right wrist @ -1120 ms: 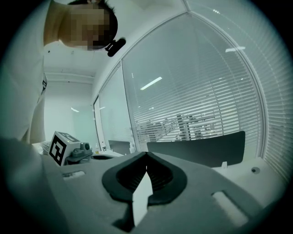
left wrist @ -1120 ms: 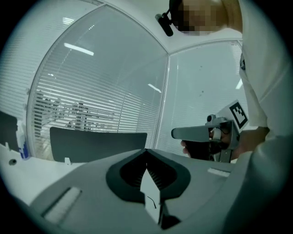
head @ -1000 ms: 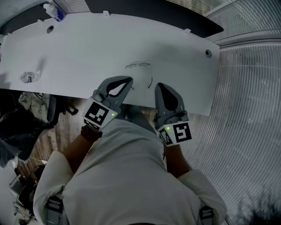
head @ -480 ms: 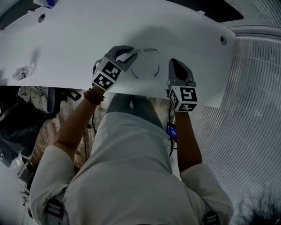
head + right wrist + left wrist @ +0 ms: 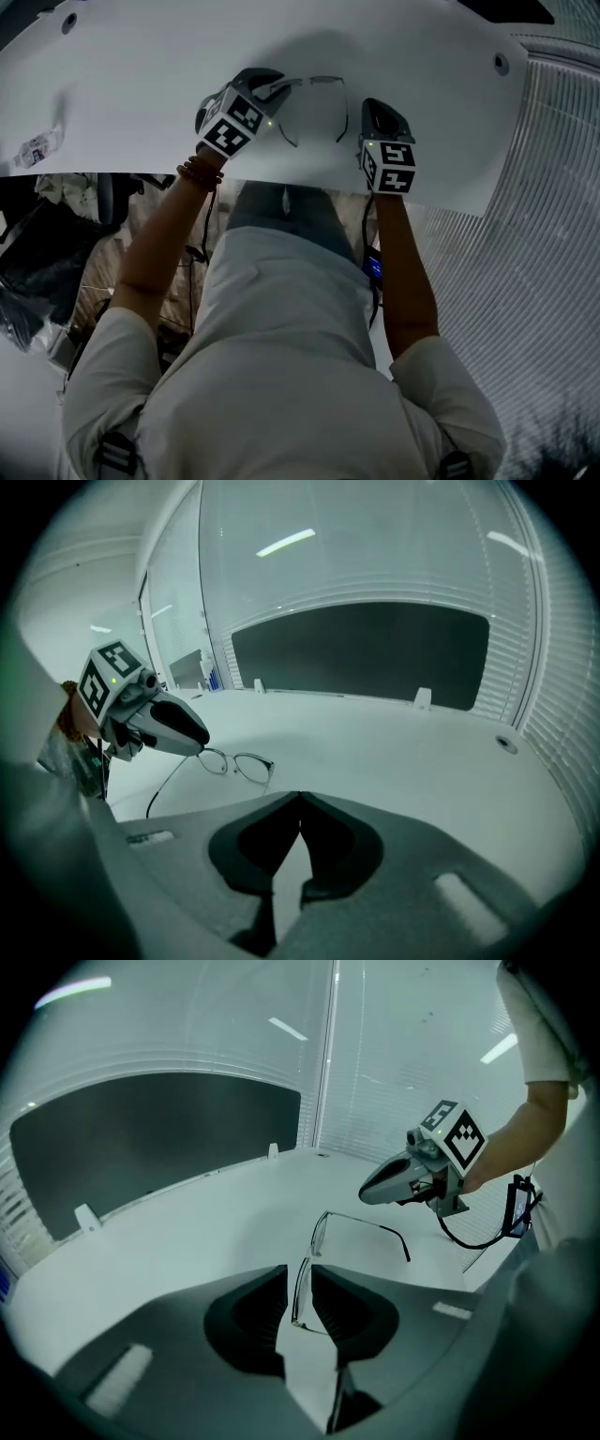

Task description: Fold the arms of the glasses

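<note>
Head view first. The glasses (image 5: 314,94) sit on the white table (image 5: 141,84) not far from its near edge, front rim away from the person, and both arms are unfolded and point back toward the person. The left gripper (image 5: 279,88) is right at the glasses' left end. The right gripper (image 5: 377,107) hangs just beside their right arm, apart from it.

Over to the left gripper view. The left gripper (image 5: 299,1270) has its jaws apart, and the nearest lens of the glasses (image 5: 323,1241) stands edge-on in the gap between them. There's a sliver of room on either side, so it isn't clamped. The far arm of the glasses stretches off to the right, dark tip resting on the table (image 5: 216,1222). Beyond that arm the right gripper (image 5: 367,1192) hovers nose-down with its tips together.

Now the right gripper view. The right gripper (image 5: 300,799) has its jaws closed tip to tip with nothing between them, over bare table (image 5: 403,752). The glasses (image 5: 234,761) lie up and to the left of those jaws, well clear of them. The left gripper (image 5: 202,738) is over their far lens.
</note>
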